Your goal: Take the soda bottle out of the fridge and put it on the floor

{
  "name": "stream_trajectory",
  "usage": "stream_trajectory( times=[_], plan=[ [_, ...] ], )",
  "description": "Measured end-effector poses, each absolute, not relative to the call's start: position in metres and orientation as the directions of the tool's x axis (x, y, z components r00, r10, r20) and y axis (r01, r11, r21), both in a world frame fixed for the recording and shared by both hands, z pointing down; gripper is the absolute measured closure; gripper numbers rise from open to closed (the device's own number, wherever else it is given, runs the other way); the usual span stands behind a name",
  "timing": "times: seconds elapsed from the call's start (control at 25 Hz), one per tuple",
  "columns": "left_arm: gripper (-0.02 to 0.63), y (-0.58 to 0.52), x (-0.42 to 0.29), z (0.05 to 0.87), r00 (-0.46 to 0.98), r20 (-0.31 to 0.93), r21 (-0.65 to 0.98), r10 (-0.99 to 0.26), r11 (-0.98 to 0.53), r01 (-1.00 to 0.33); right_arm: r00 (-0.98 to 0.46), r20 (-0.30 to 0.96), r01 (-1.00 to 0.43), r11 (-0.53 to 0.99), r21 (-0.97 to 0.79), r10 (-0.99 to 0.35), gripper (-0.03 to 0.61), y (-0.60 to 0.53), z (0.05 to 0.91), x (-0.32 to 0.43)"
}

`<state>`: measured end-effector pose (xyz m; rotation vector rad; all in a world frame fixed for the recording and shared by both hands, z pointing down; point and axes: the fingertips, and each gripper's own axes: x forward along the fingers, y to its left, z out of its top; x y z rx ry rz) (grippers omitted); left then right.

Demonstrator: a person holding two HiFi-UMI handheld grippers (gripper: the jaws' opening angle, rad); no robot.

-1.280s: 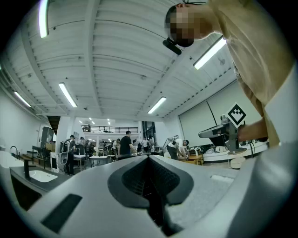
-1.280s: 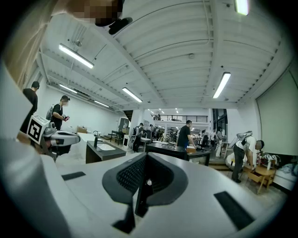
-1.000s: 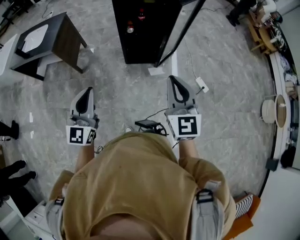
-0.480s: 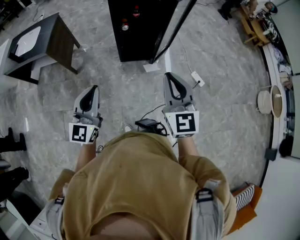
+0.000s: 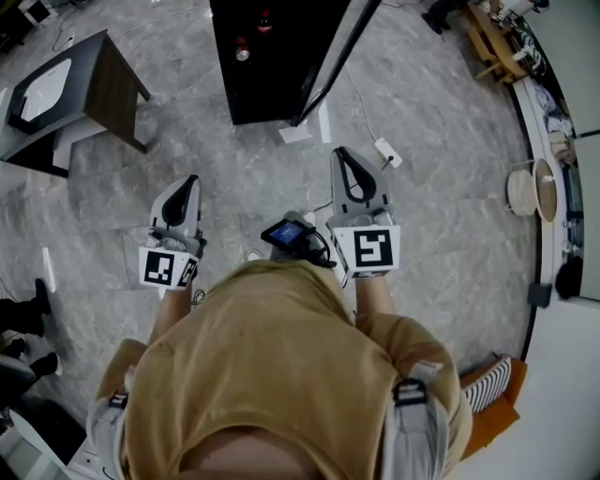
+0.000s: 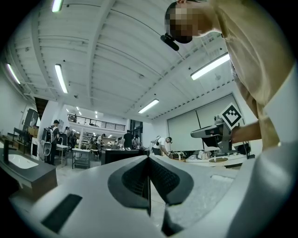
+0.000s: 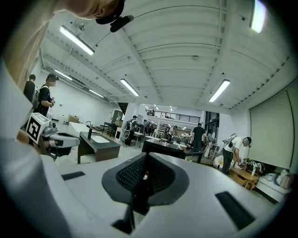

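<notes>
Fingers on both grippers are pressed together and hold nothing. In the left gripper view the fingers of the left gripper meet along a thin seam, with nothing between them. In the right gripper view the fingers of the right gripper are closed against each other in the same way, also empty.

From the head view, the left gripper and right gripper are held out side by side in front of the person's tan shirt, above the grey floor, touching nothing. Both point toward the black fridge, which stands well apart from them with its door swung open. Inside its dark interior sit a red-topped bottle and a second bottle above it in the picture; they are too small to tell which is the soda bottle. A dark bench stands left of the fridge.
</notes>
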<state>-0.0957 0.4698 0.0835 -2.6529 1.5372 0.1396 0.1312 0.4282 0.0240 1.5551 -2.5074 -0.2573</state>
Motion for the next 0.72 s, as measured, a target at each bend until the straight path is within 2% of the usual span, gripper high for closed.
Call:
stream_trajectory(
  times=[0.36,0.72],
  plan=[
    [0.612,0.405,-0.07,0.085,0.496,-0.121,-0.03,-0.86,-0.496,-0.868,-0.489,0.054,-0.846,0.489,0.215,-0.87,0.575,0.343,0.039,0.133],
    [0.612,0.261,-0.014,0.064,0.472,-0.121,-0.063,-0.873,-0.468,-0.881,-0.547,0.035,-0.818,0.544,0.187,-0.836,0.575,0.19,0.031,0.174]
  ],
)
